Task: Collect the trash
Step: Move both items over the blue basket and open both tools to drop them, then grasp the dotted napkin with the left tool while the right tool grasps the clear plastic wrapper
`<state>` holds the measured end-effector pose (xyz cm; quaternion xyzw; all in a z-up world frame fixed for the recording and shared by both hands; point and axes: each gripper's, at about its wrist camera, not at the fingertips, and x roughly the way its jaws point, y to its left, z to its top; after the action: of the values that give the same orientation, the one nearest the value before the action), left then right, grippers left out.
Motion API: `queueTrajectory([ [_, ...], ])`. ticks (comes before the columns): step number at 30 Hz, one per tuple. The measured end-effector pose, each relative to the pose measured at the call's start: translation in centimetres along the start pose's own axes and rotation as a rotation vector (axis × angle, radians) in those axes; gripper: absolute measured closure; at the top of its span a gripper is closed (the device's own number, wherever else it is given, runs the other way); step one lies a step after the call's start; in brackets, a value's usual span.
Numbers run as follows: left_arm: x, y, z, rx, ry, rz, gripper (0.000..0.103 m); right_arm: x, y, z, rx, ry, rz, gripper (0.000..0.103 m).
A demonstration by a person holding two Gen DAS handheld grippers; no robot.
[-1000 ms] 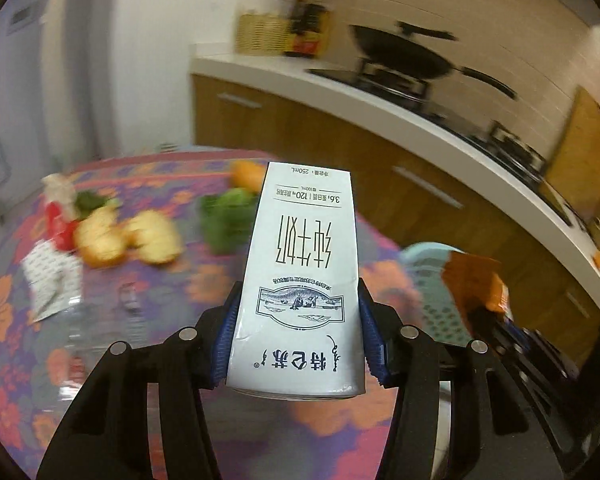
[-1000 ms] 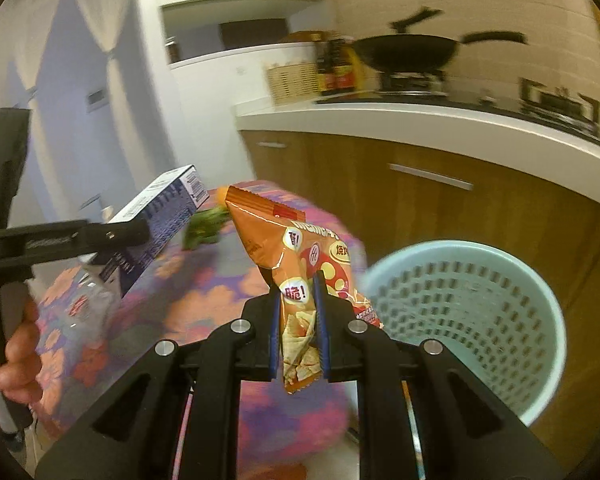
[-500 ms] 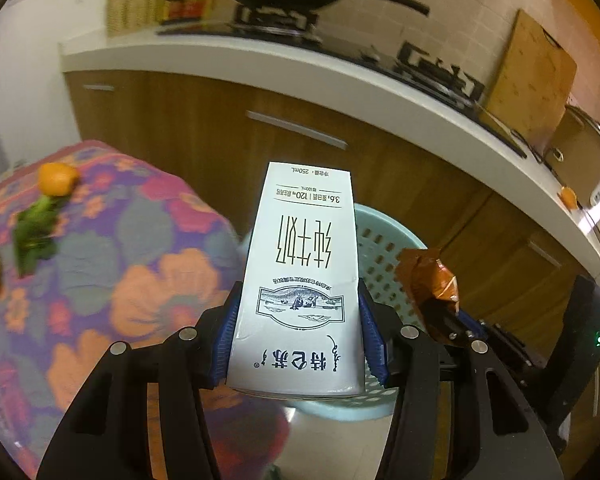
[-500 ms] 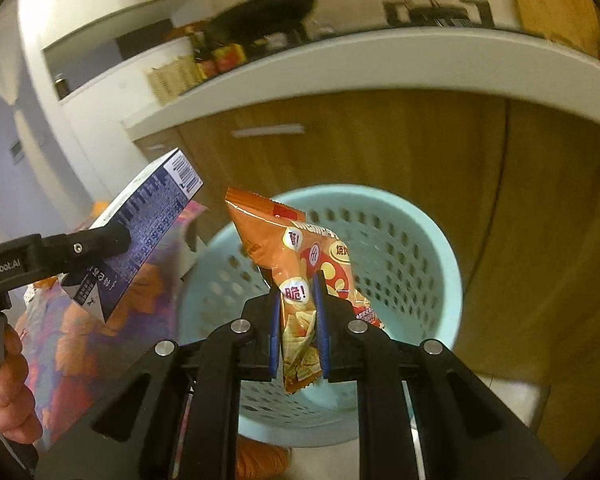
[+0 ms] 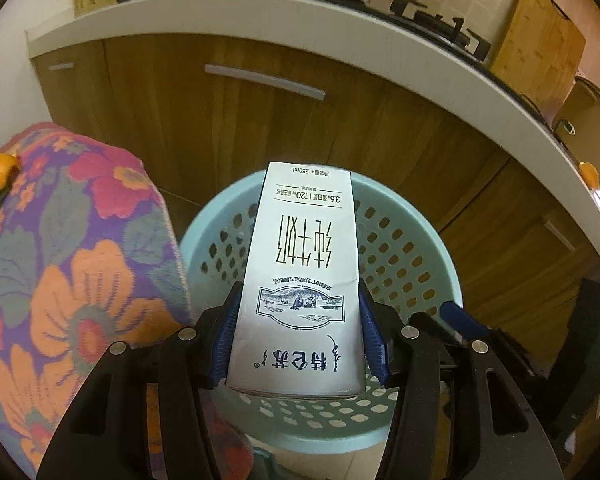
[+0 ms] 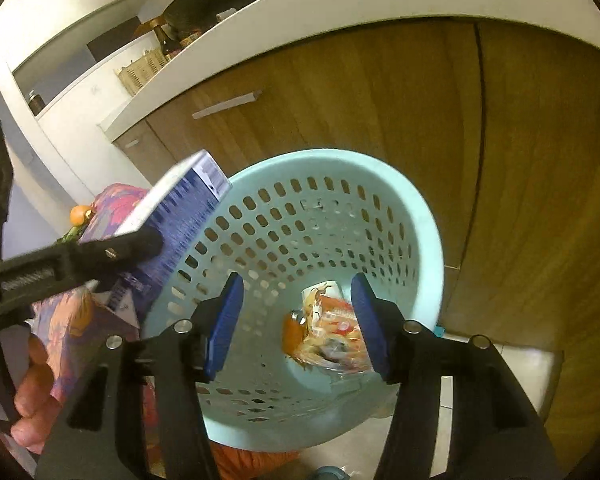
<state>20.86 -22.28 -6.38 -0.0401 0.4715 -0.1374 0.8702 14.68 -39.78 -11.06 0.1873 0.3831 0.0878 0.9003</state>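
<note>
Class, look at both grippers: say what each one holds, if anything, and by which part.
The left gripper grips the milk carton across the sides of its lower body. The right gripper, jaws opening, holds nothing; the snack bag lies in the basket.

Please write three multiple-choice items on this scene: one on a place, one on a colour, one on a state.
1. Where does the snack bag lie?
A. on the floral tablecloth
B. in the bottom of the basket
C. on the counter

2. What colour is the perforated basket?
A. light blue
B. red
C. black

3. How is the milk carton held?
A. lying in the basket
B. standing on the floor
C. clamped in the left gripper

Key: 1 B, it shows through the right gripper, whose jaws are opening. 2 A, both views show it. 3 C, blue pads press both sides.
</note>
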Motion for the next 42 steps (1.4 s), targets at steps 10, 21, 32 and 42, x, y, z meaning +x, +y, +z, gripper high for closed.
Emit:
queueTrajectory([
  [10,-0.2,0.8,-0.8,-0.010,-0.007,-0.006,0.043,-1.7,0.2,0.3,0.007,-0.036,-0.016,0.051],
  [21,-7.0,3.2,-2.2,-0.029,-0.126,-0.018,0.040,-4.2,5.1,0.4,-0.095,-0.082,0.017,0.051],
  [32,-18.1,11.3,-7.6,-0.137,-0.321,0.068,0.037,-6.1,14.7,-1.1,-0.278,-0.095,0.117,0.051],
  [42,-26.9,23.6,-11.5,-0.314,-0.449,0.243,0.037,-3.5,28.3,-6.8,-0.476,0.023,0.278,0.051],
])
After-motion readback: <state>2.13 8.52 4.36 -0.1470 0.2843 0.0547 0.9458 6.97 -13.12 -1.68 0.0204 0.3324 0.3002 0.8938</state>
